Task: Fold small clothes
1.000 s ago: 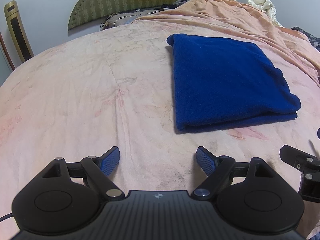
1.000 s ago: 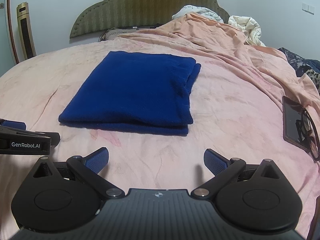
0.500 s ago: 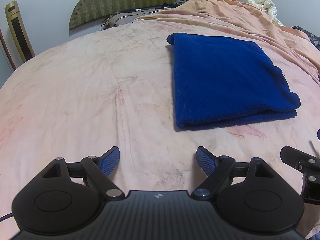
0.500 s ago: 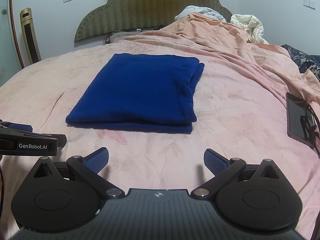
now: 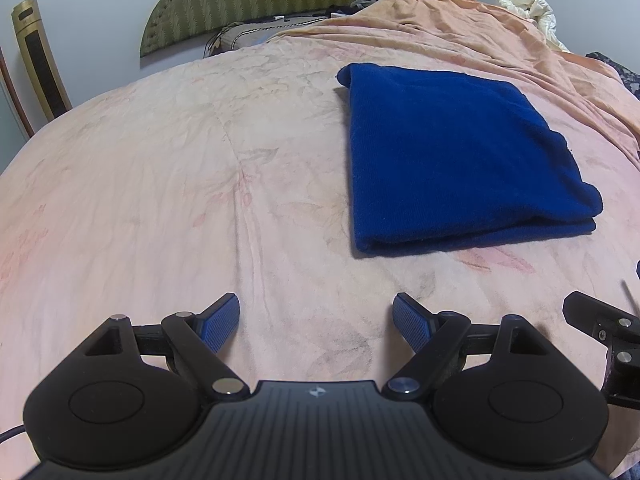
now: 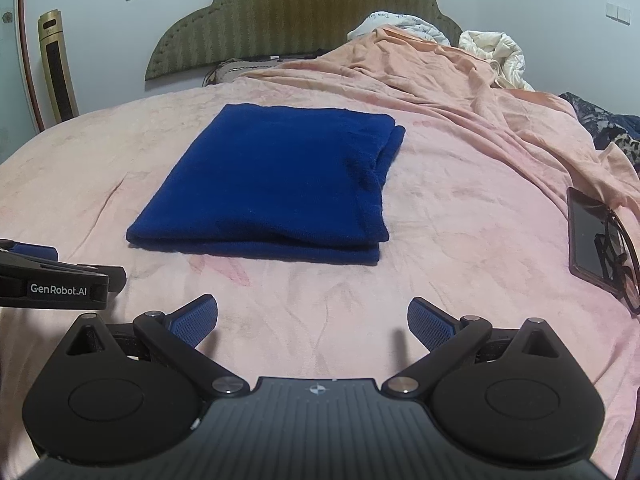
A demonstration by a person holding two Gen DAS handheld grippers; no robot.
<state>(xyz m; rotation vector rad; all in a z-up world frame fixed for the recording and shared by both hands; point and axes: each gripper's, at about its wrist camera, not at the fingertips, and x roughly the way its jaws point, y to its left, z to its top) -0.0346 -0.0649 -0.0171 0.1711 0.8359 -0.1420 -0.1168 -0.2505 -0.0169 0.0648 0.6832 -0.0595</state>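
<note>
A dark blue garment (image 5: 452, 152) lies folded into a flat rectangle on the pink bedspread (image 5: 160, 184); the right wrist view shows the same blue garment (image 6: 276, 176) ahead and slightly left. My left gripper (image 5: 316, 320) hovers open over bare bedspread, short of the garment's near left corner, with nothing between its blue pads. Open too is my right gripper (image 6: 312, 320), which sits just short of the garment's near edge and holds nothing. Each gripper shows at the edge of the other's view.
A dark phone (image 6: 588, 236) with eyeglasses (image 6: 620, 264) on it lies at the right of the bed. A rumpled orange sheet (image 6: 432, 68) and white bedding (image 6: 496, 52) pile up at the far right by the headboard (image 6: 296, 12). A tall gold appliance (image 6: 56, 68) stands left.
The folded garment lies as before. In the right wrist view the scene has slid slightly lower and to the right; both grippers stay open and empty.
</note>
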